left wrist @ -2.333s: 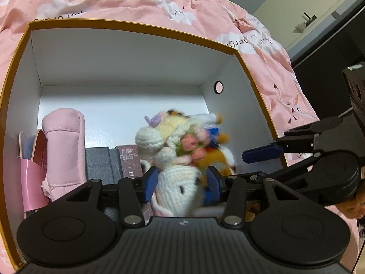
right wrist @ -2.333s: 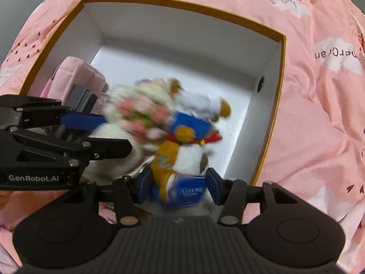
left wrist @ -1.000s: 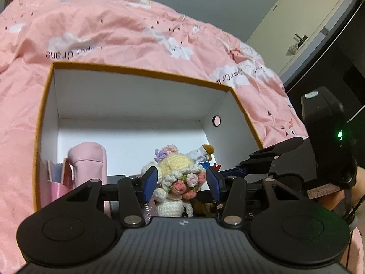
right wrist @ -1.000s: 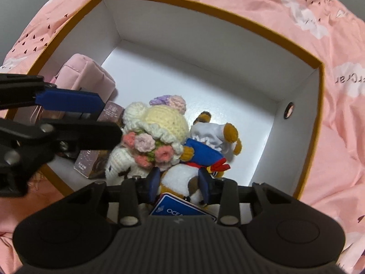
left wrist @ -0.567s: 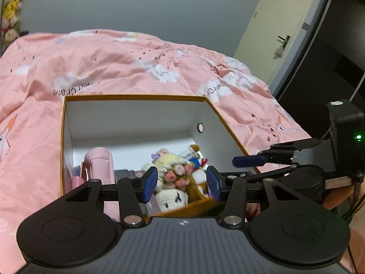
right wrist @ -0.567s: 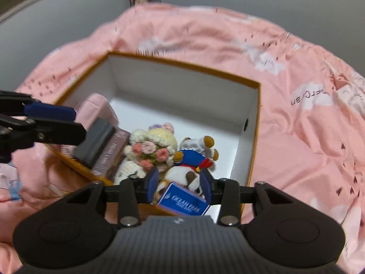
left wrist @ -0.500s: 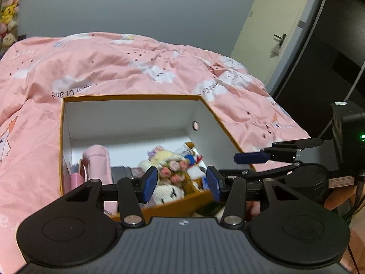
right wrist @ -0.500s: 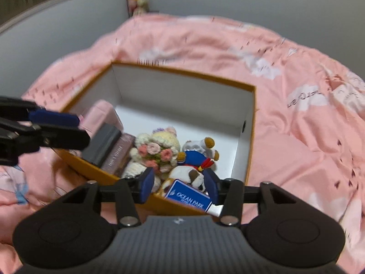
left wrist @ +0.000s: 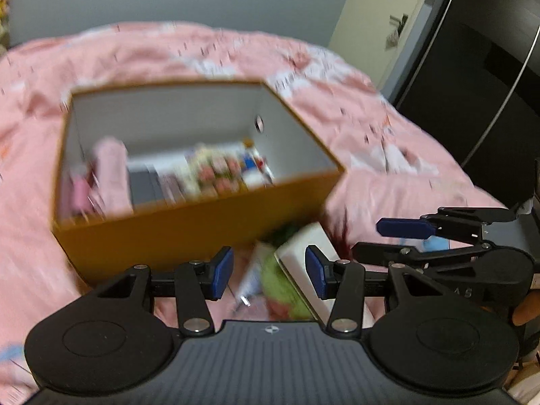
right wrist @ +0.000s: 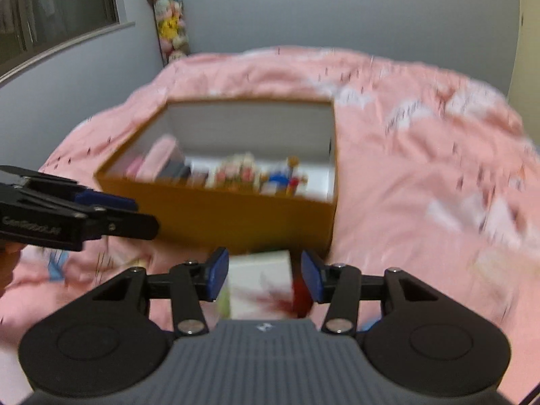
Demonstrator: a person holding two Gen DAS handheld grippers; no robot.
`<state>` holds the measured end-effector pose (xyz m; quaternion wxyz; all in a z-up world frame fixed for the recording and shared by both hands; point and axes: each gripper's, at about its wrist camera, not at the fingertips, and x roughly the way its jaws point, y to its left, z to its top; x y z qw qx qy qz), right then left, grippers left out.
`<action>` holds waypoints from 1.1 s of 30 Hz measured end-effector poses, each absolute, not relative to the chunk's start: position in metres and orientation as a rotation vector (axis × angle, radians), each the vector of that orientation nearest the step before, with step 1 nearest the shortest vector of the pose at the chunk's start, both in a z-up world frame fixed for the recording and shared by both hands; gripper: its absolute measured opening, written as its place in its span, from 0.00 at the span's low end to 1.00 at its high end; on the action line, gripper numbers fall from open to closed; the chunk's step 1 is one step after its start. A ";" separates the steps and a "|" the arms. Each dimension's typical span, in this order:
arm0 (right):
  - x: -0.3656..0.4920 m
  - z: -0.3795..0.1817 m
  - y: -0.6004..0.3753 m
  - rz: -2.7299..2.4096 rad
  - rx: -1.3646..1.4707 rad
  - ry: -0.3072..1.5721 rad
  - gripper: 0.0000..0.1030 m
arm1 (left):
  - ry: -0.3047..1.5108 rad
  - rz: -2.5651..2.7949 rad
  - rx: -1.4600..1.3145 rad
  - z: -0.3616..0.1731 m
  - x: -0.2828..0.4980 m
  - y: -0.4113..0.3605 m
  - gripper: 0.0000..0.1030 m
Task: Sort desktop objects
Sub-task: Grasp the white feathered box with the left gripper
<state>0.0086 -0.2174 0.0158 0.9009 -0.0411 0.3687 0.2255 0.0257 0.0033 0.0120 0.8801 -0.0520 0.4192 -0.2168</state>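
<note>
Left wrist view | left gripper [left wrist: 266, 271] jaws apart, empty | right gripper [right wrist: 265, 275] jaws apart, just closing slightly, white box [right wrist: 260, 281] between, unpressed | orange box [left wrist: 189, 226] on bed [left wrist: 388, 182]

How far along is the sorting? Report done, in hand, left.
Done: the orange box already holds a pink pouch, a crochet doll and a blue-dressed plush. In hand: nothing; the left gripper is open and empty, the right gripper too, its jaws having just been closing slightly, pressing nothing. Left: a white box, a green item and a small tube lie on the pink bedspread in front of the orange box.
</note>
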 end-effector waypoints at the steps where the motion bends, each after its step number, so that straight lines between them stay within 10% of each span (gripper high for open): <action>1: 0.006 0.010 -0.218 0.459 -0.091 0.788 0.47 | 0.887 -0.468 -0.113 0.006 0.024 -0.001 0.53; 33: 0.020 -0.050 -0.254 0.329 -0.153 0.991 0.17 | 1.062 -0.637 -0.131 -0.064 0.038 -0.071 0.48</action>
